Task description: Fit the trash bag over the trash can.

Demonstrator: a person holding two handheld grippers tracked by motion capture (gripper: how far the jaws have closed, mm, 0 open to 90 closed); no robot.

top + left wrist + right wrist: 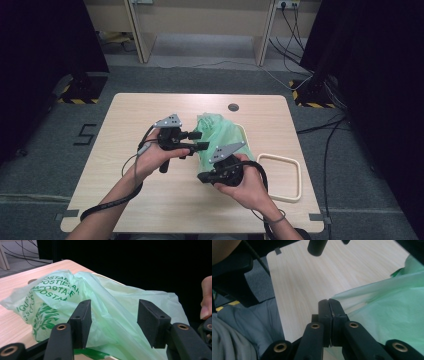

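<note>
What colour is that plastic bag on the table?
The plastic bag is pale green with darker green print, clearest in the left gripper view.

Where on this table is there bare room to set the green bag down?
The table's left half, beside the left hand-held gripper, and its far edge are bare. The right side is crowded by the green bag, a tray and a cream frame.

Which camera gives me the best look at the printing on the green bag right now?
The left gripper view: the green bag faces it up close, with the dark green lettering and leaf design showing, though creased. The high view shows the bag small on the table, print unreadable. The right gripper view shows plain green film.
</note>
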